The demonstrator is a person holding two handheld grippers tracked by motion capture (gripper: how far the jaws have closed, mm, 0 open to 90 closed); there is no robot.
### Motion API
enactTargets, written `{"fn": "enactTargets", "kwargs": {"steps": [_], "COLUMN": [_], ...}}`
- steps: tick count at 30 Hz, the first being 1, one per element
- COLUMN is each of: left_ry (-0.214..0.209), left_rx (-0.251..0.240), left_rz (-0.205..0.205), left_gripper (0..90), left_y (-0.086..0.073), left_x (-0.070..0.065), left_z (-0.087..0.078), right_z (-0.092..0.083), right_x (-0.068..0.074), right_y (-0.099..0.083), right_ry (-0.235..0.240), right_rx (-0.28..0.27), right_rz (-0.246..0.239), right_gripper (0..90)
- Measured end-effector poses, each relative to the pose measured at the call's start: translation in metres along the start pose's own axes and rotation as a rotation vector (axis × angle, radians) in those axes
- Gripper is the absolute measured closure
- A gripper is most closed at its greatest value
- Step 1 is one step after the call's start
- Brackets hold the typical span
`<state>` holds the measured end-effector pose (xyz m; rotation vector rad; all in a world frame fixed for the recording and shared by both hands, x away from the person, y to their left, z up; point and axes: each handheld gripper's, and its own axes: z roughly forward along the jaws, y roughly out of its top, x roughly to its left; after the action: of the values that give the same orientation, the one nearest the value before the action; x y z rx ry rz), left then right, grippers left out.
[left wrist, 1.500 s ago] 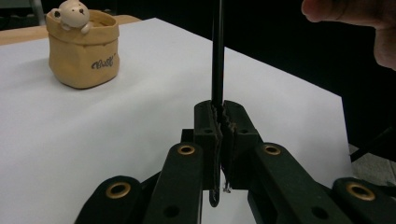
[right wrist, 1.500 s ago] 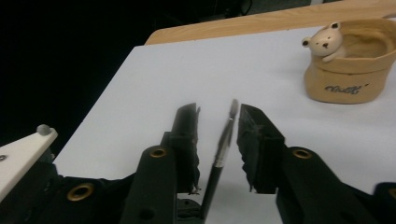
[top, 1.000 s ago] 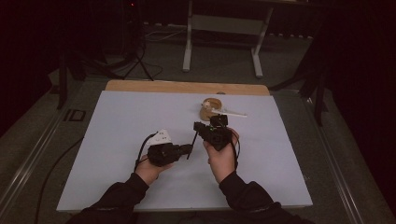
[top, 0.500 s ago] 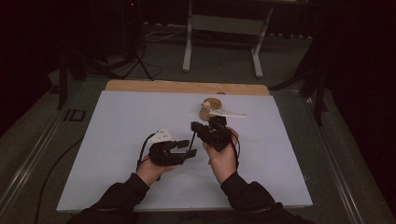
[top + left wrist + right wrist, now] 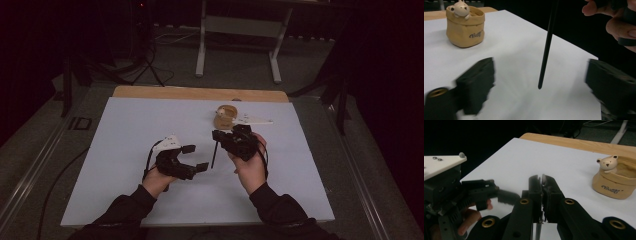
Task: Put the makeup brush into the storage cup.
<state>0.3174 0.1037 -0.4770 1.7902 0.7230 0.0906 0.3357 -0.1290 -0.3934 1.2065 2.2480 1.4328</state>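
A thin black rod (image 5: pixel 214 155) hangs downward from my right gripper (image 5: pixel 218 135), which is shut on its upper end (image 5: pixel 543 178). My left gripper (image 5: pixel 196 157) is just to the rod's left, and its jaws have just been opening. In the left gripper view the rod (image 5: pixel 547 45) stands between the wide-apart jaws (image 5: pixel 541 75) and touches neither one. Its tip hovers just above the white table sheet (image 5: pixel 125 150). A tan pot (image 5: pixel 226 116) with a small bear figure on its rim stands beyond the right gripper.
The pot (image 5: pixel 465 26) stands near the sheet's far edge, beside a wooden strip (image 5: pixel 200 93). A metal stand (image 5: pixel 240 30) and cables lie on the dark floor beyond the table. The person's right hand (image 5: pixel 619 22) is close above the rod.
The left gripper's jaws have spread from shut to wide apart beside the rod. The right gripper and the rod have stayed in place.
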Motion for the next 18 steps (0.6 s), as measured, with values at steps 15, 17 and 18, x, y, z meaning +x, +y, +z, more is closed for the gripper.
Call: {"fn": "enactTargets", "kwargs": {"steps": [15,17,18], "left_ry": [0.059,0.087,0.081], "left_rx": [-0.072,-0.093,-0.091], "left_rz": [0.021,0.062,0.07], "left_gripper": [1.8,1.8,1.8], "left_y": [0.013,0.012,0.011], "left_x": [0.004,0.003,0.002], "left_z": [-0.031,-0.035,-0.037], "right_z": [-0.019,-0.022,-0.023], "right_x": [-0.025,-0.029,-0.031], "right_y": [-0.003,-0.004,-0.004], "right_ry": [0.031,0.033,0.032], "right_rx": [0.004,0.004,0.004], "right_rz": [-0.048,-0.052,-0.055], "right_gripper": [85.7,85.7,85.7]}}
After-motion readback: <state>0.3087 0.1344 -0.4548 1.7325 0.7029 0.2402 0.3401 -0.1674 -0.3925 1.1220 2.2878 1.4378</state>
